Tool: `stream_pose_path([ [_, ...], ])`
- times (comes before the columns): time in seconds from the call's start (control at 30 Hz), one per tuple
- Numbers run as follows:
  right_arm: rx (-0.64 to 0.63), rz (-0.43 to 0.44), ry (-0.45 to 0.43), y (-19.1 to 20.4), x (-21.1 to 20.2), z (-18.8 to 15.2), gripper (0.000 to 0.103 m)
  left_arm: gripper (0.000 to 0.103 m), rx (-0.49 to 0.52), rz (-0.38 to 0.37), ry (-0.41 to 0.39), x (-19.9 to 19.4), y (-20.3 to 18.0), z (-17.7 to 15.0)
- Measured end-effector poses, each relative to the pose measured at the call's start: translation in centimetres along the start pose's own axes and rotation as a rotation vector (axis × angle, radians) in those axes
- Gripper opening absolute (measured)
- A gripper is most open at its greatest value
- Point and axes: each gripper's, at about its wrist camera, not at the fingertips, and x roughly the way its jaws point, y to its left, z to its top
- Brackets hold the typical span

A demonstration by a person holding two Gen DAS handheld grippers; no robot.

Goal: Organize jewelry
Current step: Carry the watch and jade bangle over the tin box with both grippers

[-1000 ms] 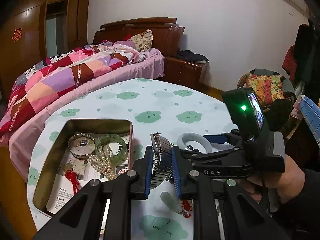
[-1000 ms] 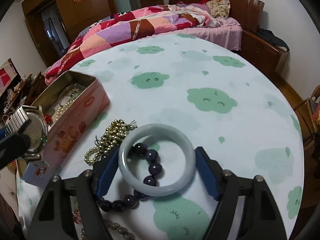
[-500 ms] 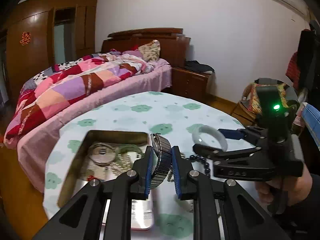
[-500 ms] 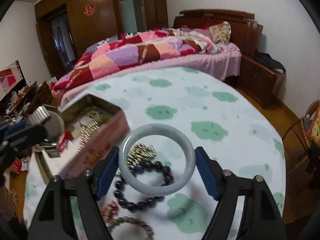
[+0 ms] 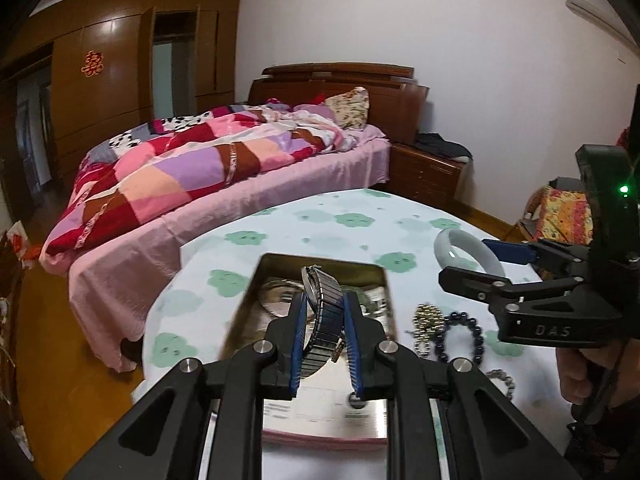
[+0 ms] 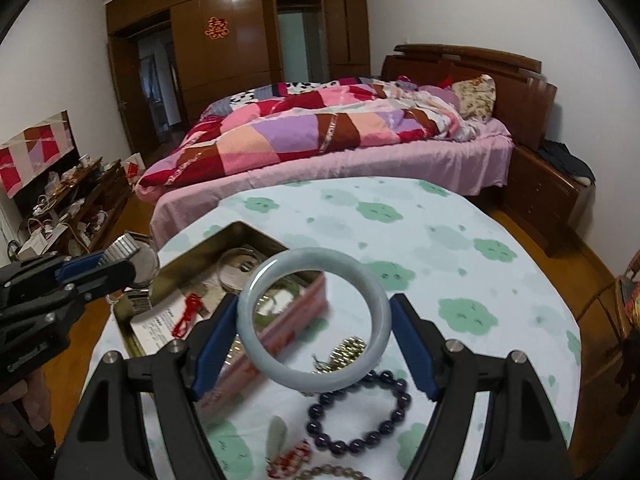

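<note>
Metal-banded watch (image 5: 322,312) clamped in the left gripper (image 5: 325,344) hangs over the open tin (image 5: 384,292), pale bangle (image 6: 314,320) pinched across the right gripper (image 6: 312,344) beside it: lower each fully inside before letting go.

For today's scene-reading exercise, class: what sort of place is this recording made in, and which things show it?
Most likely a home bedroom. A bed with a patchwork quilt and wooden headboard stands behind the cloth-covered table, and a tall wooden wardrobe lines the far wall.
</note>
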Motion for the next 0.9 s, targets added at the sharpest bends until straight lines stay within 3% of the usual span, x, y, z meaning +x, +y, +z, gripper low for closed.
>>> stream_pose_path([
  [0.47, -0.077, 0.050, 0.017, 4.7, 3.0, 0.5, 0.078, 0.018, -0.046, 0.016, 0.038, 1.5, 2.5, -1.2],
  [0.9, -0.106, 0.044, 0.058, 5.9, 5.2, -0.3, 0.078, 0.018, -0.065, 0.021, 0.074, 3.0, 3.3, -1.9],
])
